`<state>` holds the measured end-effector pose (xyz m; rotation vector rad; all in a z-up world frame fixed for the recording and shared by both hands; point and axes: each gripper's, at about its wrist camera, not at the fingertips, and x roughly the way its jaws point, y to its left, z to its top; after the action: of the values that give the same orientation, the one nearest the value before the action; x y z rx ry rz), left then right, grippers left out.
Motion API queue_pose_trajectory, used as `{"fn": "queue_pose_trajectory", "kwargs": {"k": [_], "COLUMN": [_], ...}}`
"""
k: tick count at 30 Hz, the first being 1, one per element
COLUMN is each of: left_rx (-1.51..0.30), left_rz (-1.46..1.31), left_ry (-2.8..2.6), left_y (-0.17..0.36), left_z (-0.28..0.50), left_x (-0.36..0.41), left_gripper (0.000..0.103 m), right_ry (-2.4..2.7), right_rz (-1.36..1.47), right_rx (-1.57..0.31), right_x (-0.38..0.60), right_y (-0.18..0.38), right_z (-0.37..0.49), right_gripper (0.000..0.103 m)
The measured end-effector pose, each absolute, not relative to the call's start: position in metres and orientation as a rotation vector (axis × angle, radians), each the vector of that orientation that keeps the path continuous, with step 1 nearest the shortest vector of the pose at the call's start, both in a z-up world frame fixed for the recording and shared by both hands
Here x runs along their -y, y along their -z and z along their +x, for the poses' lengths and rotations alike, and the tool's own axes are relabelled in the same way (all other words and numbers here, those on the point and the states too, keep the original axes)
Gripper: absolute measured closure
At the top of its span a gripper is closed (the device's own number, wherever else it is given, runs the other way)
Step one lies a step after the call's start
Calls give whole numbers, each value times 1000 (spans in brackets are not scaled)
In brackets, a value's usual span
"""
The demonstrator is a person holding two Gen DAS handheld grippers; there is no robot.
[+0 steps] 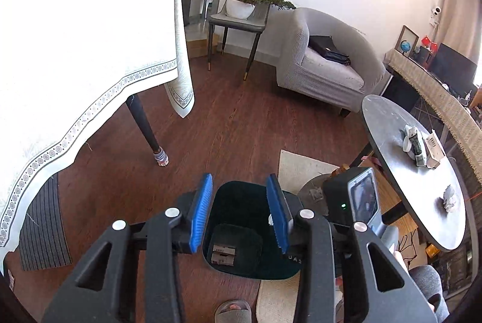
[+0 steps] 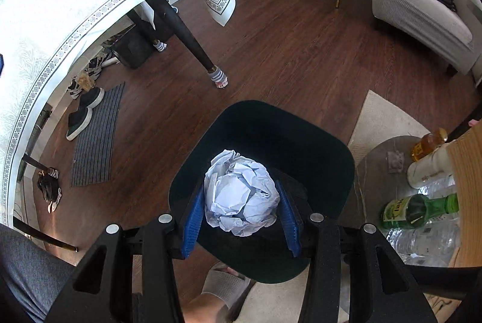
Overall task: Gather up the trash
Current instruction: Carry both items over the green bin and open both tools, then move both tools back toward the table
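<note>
Right wrist: paper ball (image 2: 241,193) hides bin (image 2: 301,136) bottom, gripper (image 2: 241,216) pads part-covered.

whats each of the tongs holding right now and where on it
The right tongs grip a crumpled paper ball across its two sides, above the dark bin. The left tongs are open and hold nothing.

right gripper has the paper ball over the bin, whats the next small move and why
Probably open the right gripper and let go. It holds the crumpled paper ball between its blue pads, directly above the open mouth of the dark bin, so the ball should fall inside. The left gripper is open and empty over the same bin.
</note>
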<state>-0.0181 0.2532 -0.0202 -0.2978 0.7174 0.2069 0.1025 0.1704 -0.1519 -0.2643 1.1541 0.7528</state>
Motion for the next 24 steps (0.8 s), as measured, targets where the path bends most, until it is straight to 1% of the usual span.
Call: {"fn": "queue_pose_trajectory", "kwargs": {"k": [7, 8, 9, 11, 12, 15, 17, 18, 19, 24], "left_rx": [-683, -679, -672, -665, -661, -649, -633, -627, -621, -602], "left_rz": [-318, -328, -334, -332, -328, -312, -293, -285, -280, -280], "left_ry": [-180, -175, -169, -167, -167, -168, -177, -178, -181, -184], "left_y": [3, 1, -1, -3, -4, -7, -9, -10, -11, -14], "left_z": [-22, -23, -23, -23, -23, -21, -23, -24, -24, -26], "left_x": [-248, -248, -247, -246, -246, -245, -243, -242, -242, -245], "left_gripper": [64, 64, 64, 64, 64, 64, 61, 58, 57, 56], "right_ry": [-724, -714, -702, -694, -696, -709, -726, -734, -740, -777], "right_rz": [-316, -322, -326, -320, -321, -338, -334, -330, -328, -315], "right_rx": [-1205, -1207, -1209, -1214, -1212, -1187, -1162, -1148, -1134, -1043], "right_x": [-180, -180, -182, -183, -183, -185, -184, -182, -181, -174], "right_y": [184, 188, 191, 194, 194, 188, 179, 174, 169, 132], "right_z": [102, 103, 103, 103, 103, 101, 101, 101, 101, 97], "right_gripper": [55, 52, 45, 41, 41, 41, 41, 41, 41, 41]}}
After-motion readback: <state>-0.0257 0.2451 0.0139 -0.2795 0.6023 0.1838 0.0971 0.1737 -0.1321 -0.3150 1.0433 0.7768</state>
